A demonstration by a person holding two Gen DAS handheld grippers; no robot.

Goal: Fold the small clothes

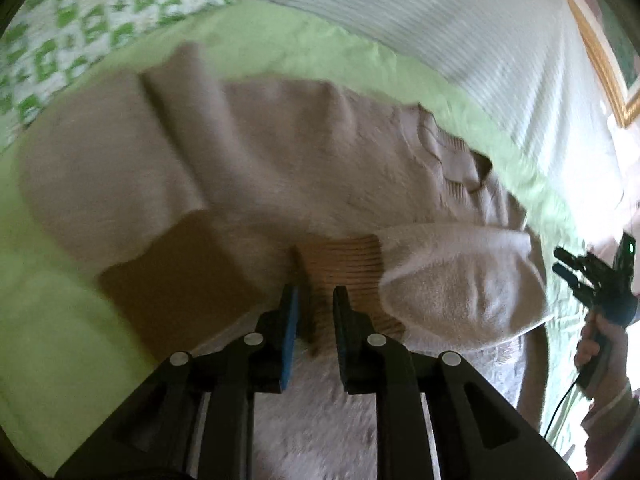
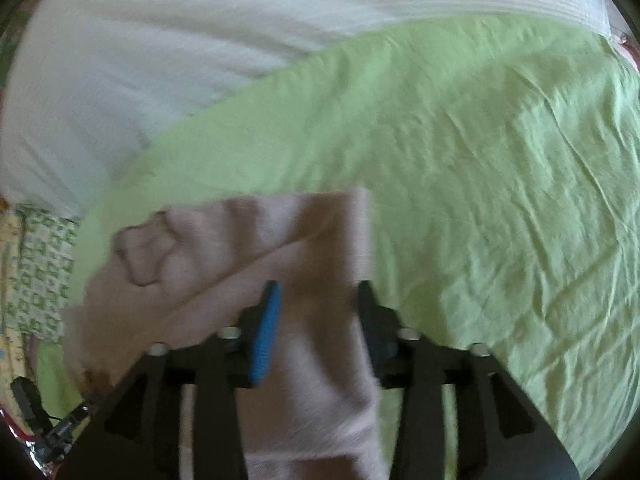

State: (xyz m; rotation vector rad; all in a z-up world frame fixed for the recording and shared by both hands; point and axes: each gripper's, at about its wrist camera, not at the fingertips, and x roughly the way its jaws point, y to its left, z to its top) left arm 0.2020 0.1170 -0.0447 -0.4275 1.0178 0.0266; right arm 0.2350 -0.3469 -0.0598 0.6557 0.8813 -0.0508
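Over the green sheet (image 2: 480, 140), both grippers' fingers (image 1: 289, 320) (image 2: 266, 336) stand apart around the beige sweater (image 1: 240, 152).

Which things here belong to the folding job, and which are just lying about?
In the job:
- beige sweater, one sleeve cuff lying folded in over the body
- left gripper, open around that cuff
- right gripper, open over sweater cloth
- green sheet, the folding surface

Lying about:
- white ribbed blanket
- green-and-white patterned cloth
- gold picture frame
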